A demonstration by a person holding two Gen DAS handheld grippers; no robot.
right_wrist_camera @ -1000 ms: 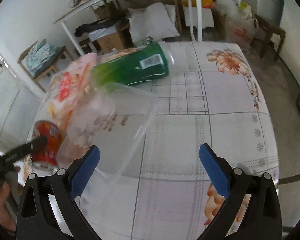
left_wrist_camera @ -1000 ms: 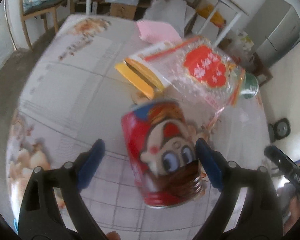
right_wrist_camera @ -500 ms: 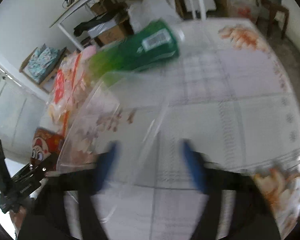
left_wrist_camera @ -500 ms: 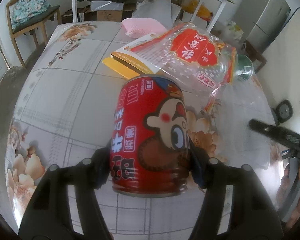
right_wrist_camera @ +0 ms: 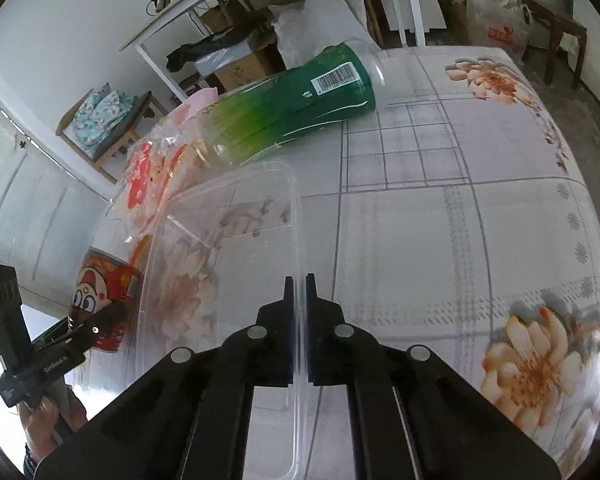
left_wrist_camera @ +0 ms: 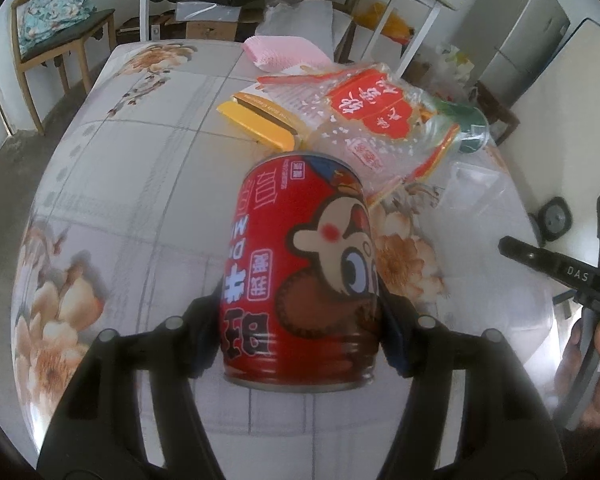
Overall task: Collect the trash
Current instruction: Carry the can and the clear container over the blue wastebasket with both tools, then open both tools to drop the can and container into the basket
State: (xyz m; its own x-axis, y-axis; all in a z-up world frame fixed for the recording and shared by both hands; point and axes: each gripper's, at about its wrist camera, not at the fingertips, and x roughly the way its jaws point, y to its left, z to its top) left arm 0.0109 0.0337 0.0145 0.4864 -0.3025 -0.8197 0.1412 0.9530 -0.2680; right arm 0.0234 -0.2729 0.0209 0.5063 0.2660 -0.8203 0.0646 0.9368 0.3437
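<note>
With our left claw point(left_wrist_camera: 300, 344) clamped on the red can point(left_wrist_camera: 300, 276) and our right claw point(right_wrist_camera: 299, 292) pinched shut on the rim of the clear container point(right_wrist_camera: 228, 240) resting on the surface point(right_wrist_camera: 460, 240), we should steady that container, then lower the can inside.

Red cartoon can point(left_wrist_camera: 300, 276); green bottle point(right_wrist_camera: 296, 104); floral tablecloth point(right_wrist_camera: 480, 208).

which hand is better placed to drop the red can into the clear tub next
Left. Its fingers already clamp the red can, beside the clear tub. The right gripper is busy pinching the tub's rim, probably steadying it.
</note>
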